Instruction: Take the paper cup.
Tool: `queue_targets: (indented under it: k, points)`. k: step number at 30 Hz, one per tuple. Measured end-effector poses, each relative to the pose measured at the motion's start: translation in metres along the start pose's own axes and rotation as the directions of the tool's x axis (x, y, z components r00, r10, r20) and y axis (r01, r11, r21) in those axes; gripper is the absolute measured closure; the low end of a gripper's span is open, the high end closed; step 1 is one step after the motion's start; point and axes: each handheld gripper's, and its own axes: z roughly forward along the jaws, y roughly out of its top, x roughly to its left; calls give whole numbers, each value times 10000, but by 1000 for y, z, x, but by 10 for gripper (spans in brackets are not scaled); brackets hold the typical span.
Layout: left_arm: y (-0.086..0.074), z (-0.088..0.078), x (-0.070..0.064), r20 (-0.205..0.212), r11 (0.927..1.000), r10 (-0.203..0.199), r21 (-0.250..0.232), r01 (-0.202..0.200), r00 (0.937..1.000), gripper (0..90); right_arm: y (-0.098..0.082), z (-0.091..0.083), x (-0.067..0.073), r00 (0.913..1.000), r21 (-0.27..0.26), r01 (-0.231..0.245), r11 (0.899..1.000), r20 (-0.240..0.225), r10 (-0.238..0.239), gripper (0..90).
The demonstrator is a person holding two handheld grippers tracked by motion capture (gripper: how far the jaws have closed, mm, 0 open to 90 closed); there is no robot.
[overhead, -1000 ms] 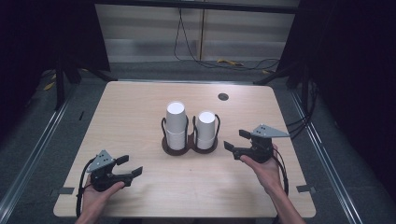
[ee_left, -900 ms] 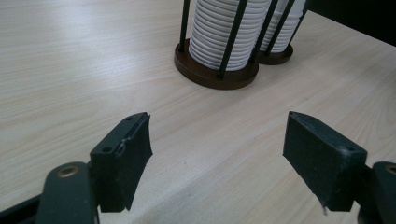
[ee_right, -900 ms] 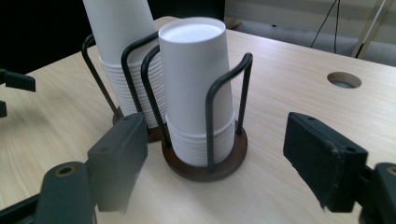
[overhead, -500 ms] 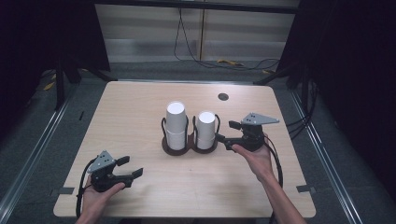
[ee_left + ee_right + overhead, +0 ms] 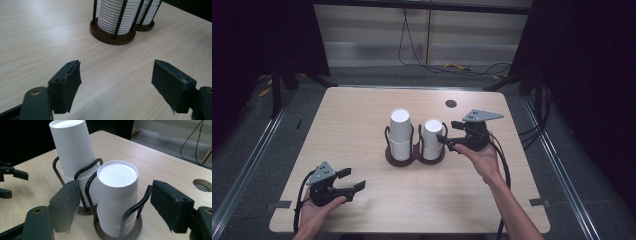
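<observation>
- High view: a dark brown two-ring cup holder [image 5: 414, 156] sits at the middle of the wooden table [image 5: 362, 115]. Each ring holds a stack of white paper cups set upside down, flat bottoms up. The left stack [image 5: 400, 133] is the taller; the right stack [image 5: 432, 139] is shorter. Both stand upright, long axis vertical, mouths pointing down.
- High view: the right gripper [image 5: 447, 142] is held level just beside the right stack, its jaws pointing at the cups; they have just been closing. The left gripper [image 5: 353, 181] rests near the table's front left corner, well apart from the holder, jaws spread.
- Left gripper view: both black jaws stand wide over bare tabletop with nothing between them. Beyond them are the brown holder base [image 5: 111, 37] and the ribbed rims of the stacked cups [image 5: 112, 15] inside thin black bars.
- Right gripper view: the shorter stack [image 5: 117, 195] stands upright between the two jaws, inside its black wire loops [image 5: 135, 208]. The pads flank it without touching, so the right gripper is open. The taller stack [image 5: 72, 147] rises behind, and the other gripper [image 5: 11, 182] shows at the far left.
</observation>
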Motion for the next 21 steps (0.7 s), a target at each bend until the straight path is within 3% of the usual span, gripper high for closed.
queue_targets:
  k: [9,12,21]
  points:
    - [0,1,1,-86,9999,-85,85,86,9999,232,11,15,-4,9999,496,70,9987,-94,-65,205]
    - [0,2,2,-27,9998,-136,153,137,9999,232,17,26,-5,9998,933,198,9954,-111,-188,198]
    - [0,1,1,75,9999,-140,85,140,9999,232,20,41,-4,9993,1247,360,9915,-136,-346,236]
